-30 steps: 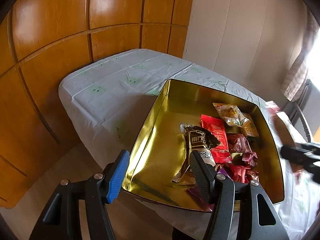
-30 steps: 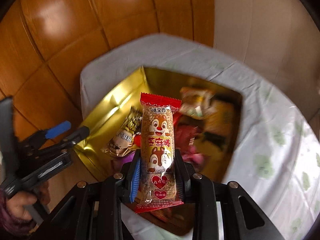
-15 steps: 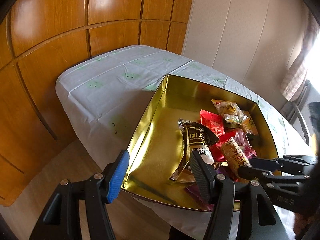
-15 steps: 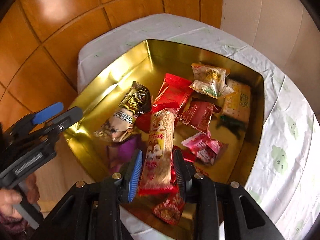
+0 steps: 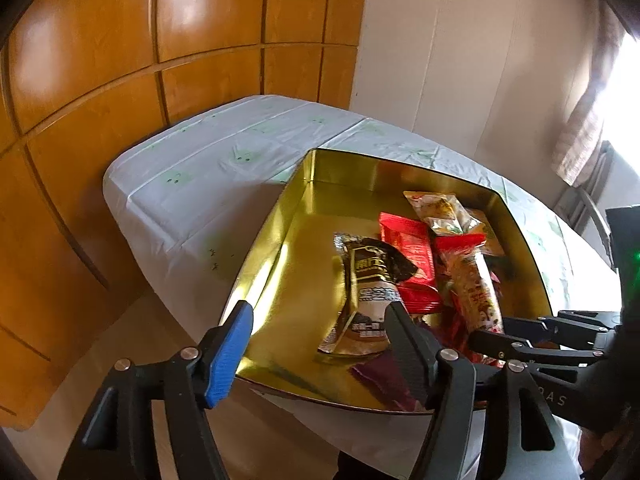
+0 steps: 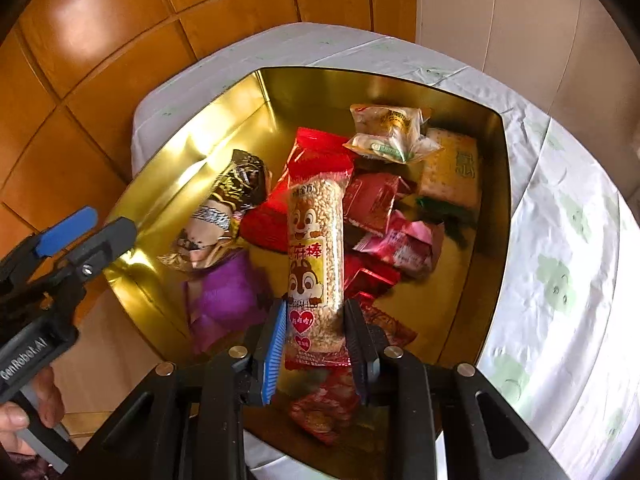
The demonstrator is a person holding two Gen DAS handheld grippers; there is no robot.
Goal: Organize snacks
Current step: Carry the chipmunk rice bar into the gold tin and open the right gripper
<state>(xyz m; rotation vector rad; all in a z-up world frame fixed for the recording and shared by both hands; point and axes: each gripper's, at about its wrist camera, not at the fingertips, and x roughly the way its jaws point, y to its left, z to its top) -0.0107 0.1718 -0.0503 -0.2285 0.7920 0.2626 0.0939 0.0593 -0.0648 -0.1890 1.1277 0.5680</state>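
Note:
An open gold tin [image 5: 280,280] [image 6: 192,160] sits on the table and holds several wrapped snacks. My right gripper [image 6: 316,312] [image 5: 492,336] is closing on the lower end of a long sesame stick [image 6: 316,248] [image 5: 476,288] with a squirrel print. The stick lies low over the red packs in the tin. My left gripper [image 5: 316,316] [image 6: 92,224] hovers at the tin's near left corner. Its jaws are opening and grip nothing. A brown-and-gold pack [image 5: 368,280] [image 6: 224,208] lies just beyond them.
A purple pack [image 6: 228,296], red packs [image 6: 372,200], a clear bag [image 6: 388,132] and a cracker pack [image 6: 452,168] fill the tin's right half. A white cloth with green prints [image 5: 208,176] covers the table. Wooden panels [image 5: 120,60] stand behind; a chair [image 5: 588,208] is far right.
The right gripper has come down with the sesame stick, from above the tin to low among the snacks. The left jaws stand a little wider.

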